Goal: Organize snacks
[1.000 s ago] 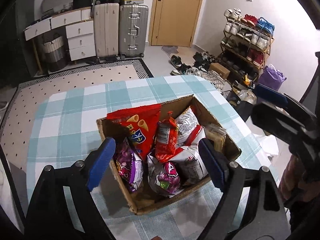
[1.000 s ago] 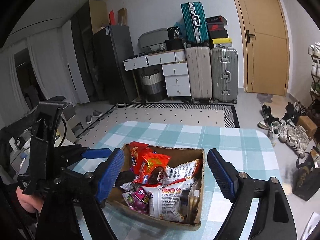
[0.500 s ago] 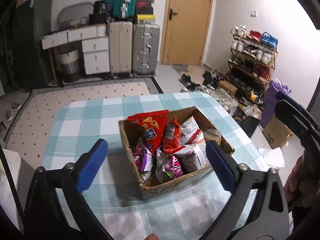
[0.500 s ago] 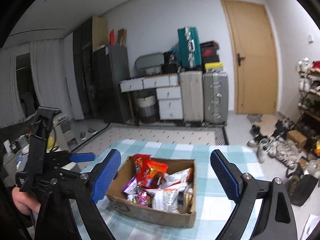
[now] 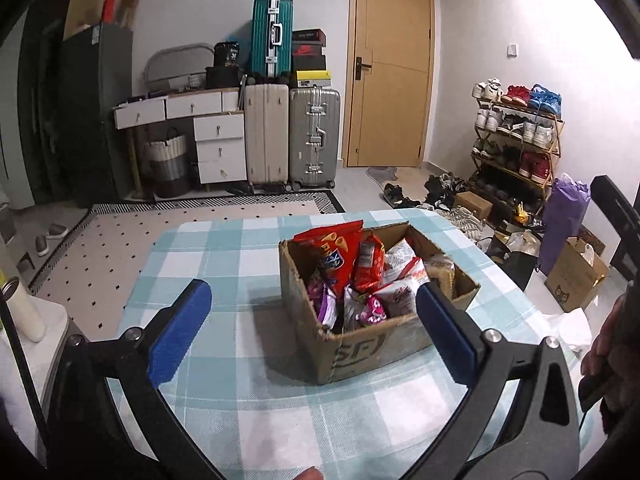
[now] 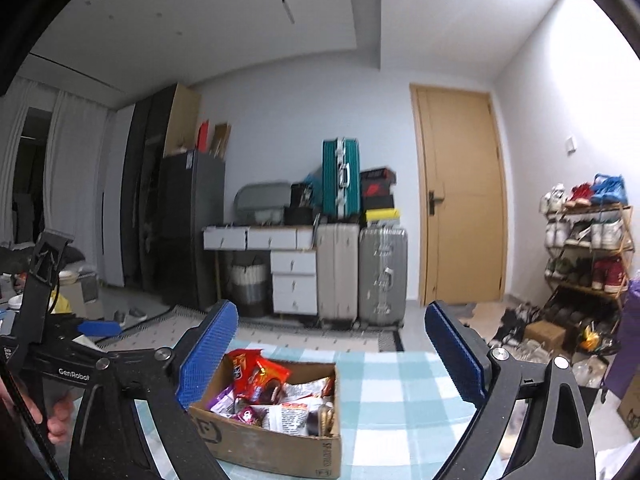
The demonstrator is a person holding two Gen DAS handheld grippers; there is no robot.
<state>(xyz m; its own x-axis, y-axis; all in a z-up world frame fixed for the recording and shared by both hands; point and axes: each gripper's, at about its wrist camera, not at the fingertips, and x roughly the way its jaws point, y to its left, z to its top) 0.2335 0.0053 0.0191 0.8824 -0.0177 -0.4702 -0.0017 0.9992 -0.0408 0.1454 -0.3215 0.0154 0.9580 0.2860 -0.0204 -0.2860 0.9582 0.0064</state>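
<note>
A cardboard box (image 5: 362, 350) (image 6: 260, 446) stands on the checked tablecloth, packed with snack bags: a big red chip bag (image 5: 334, 252), a smaller red packet (image 5: 368, 266) (image 6: 260, 376), white packets (image 5: 402, 268) and purple ones (image 5: 370, 310). My left gripper (image 5: 314, 330) hangs open before the box, nothing between its blue pads (image 5: 180, 330). My right gripper (image 6: 332, 356) points level over the box, its jaws still opening and empty. The left gripper's body (image 6: 48, 364) shows at the left edge of the right wrist view, held by a hand.
The table (image 5: 224, 264) with the blue-and-white checked cloth has bare surface left of the box. Behind it are a dotted rug (image 5: 132, 236), suitcases (image 5: 292, 132), drawers (image 5: 218, 148), a door (image 5: 390, 68) and a shoe rack (image 5: 516, 140). A white bottle (image 5: 22, 306) stands at left.
Both grippers have pulled back from the box and opened wider. The right one has tilted up, so the box now sits low in its view; the box looks smaller in both.
</note>
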